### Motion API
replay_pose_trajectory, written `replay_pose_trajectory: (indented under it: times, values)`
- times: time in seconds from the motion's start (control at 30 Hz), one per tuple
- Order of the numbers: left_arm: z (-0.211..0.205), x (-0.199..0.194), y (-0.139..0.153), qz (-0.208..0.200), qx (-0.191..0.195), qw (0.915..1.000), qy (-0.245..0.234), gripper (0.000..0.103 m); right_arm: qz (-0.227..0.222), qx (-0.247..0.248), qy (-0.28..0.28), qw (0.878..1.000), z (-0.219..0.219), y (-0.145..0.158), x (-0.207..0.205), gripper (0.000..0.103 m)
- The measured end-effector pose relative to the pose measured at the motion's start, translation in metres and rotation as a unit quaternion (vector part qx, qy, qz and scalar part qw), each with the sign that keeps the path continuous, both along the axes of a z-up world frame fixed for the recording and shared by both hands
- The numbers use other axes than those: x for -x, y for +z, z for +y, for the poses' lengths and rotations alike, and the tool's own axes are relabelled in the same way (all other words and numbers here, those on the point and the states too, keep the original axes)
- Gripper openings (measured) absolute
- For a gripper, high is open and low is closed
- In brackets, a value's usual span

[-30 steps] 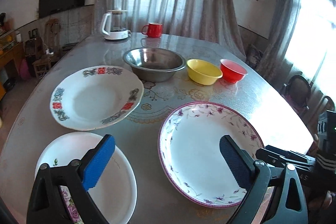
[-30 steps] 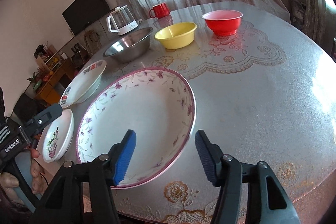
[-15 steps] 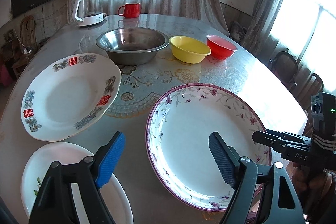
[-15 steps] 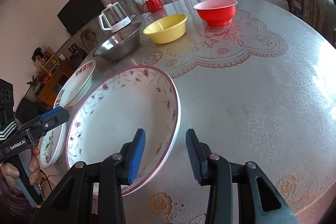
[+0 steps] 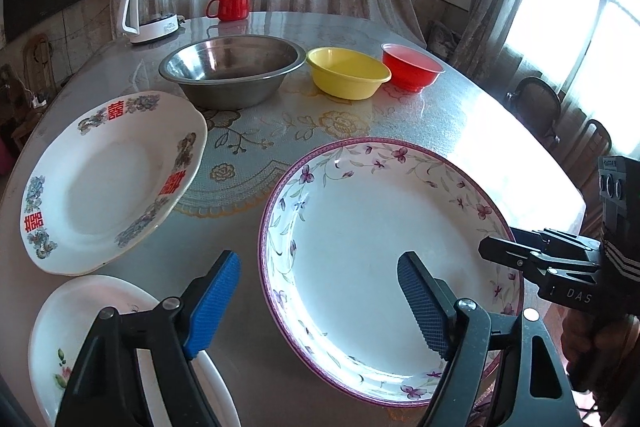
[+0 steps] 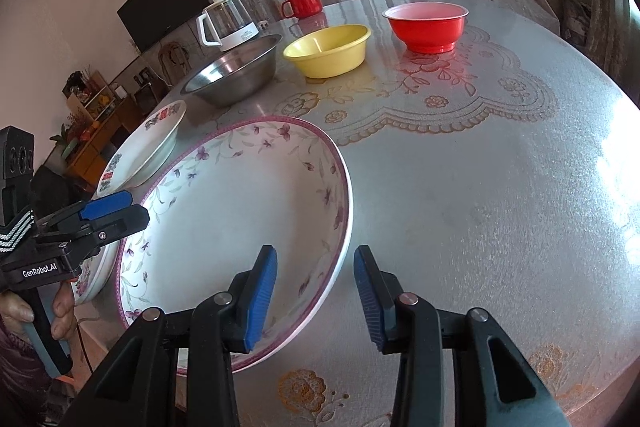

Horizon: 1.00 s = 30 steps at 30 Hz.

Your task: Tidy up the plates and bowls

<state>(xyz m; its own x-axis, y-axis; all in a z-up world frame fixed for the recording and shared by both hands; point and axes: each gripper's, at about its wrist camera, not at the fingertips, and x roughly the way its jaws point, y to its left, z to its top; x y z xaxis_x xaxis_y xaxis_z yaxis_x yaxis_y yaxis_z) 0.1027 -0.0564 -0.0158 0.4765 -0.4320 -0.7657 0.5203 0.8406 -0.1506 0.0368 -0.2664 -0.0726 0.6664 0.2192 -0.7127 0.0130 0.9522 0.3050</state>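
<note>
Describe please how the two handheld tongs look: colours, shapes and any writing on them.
Both tongs have black angular plastic arms with silver rivets and ribbed blue pads. The left tongs carry white "GenRobot.AI" lettering in the right wrist view; the right tongs show "DAS" in the left wrist view. Each has a black camera block and a black-and-white striped band.

The steel basin [image 5: 230, 71] is brushed, dull-shiny metal. The yellow bowl [image 5: 347, 71] and red bowl [image 5: 411, 67] look like smooth plastic. The floral plate [image 5: 384, 211] is glossy glazed ceramic. The counter [image 6: 480, 187] gleams, finely grained.
</note>
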Motion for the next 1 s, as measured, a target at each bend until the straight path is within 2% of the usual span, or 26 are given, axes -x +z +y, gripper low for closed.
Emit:
replay_pose_trajectory:
  times: [0.03, 0.07, 0.1, 0.13, 0.37, 0.5, 0.7, 0.9, 1.0]
  values:
    - [-0.003, -0.002, -0.003, 0.004, -0.008, 0.9999, -0.005, 0.067, -0.001, 0.005, 0.002, 1.0, 0.001, 0.0, 0.0, 0.04]
    - [-0.005, -0.004, -0.006, 0.004, -0.021, 0.9998, -0.002, 0.059, -0.002, 0.01, 0.004, 1.0, 0.002, 0.0, 0.0, 0.033]
    - [-0.005, -0.006, -0.008, 0.004, -0.028, 0.9996, -0.002, 0.057, -0.004, 0.017, 0.005, 1.0, 0.003, 0.0, 0.0, 0.023]
    - [-0.005, -0.008, -0.009, 0.005, -0.029, 0.9996, -0.003, 0.056, -0.003, 0.031, 0.0, 1.0, 0.004, 0.0, 0.0, 0.021]
    - [-0.002, -0.02, -0.014, 0.007, -0.048, 0.9985, -0.026, 0.038, 0.006, 0.027, 0.017, 0.999, 0.0, 0.0, -0.003, 0.02]
    - [0.001, -0.025, -0.016, 0.014, -0.036, 0.999, -0.023, 0.034, 0.004, 0.03, 0.018, 0.999, 0.001, -0.001, -0.003, 0.02]
    - [0.002, -0.025, -0.016, 0.021, -0.011, 0.9994, 0.025, 0.034, 0.001, 0.017, 0.014, 1.0, -0.002, -0.001, -0.005, 0.018]
    - [0.004, -0.024, -0.016, 0.024, 0.005, 0.9986, 0.048, 0.034, 0.001, 0.02, 0.015, 1.0, -0.003, 0.0, -0.009, 0.016]
    - [0.006, -0.019, -0.012, 0.0, 0.013, 0.9974, 0.071, 0.033, -0.007, 0.017, 0.013, 1.0, -0.004, 0.001, -0.009, 0.015]
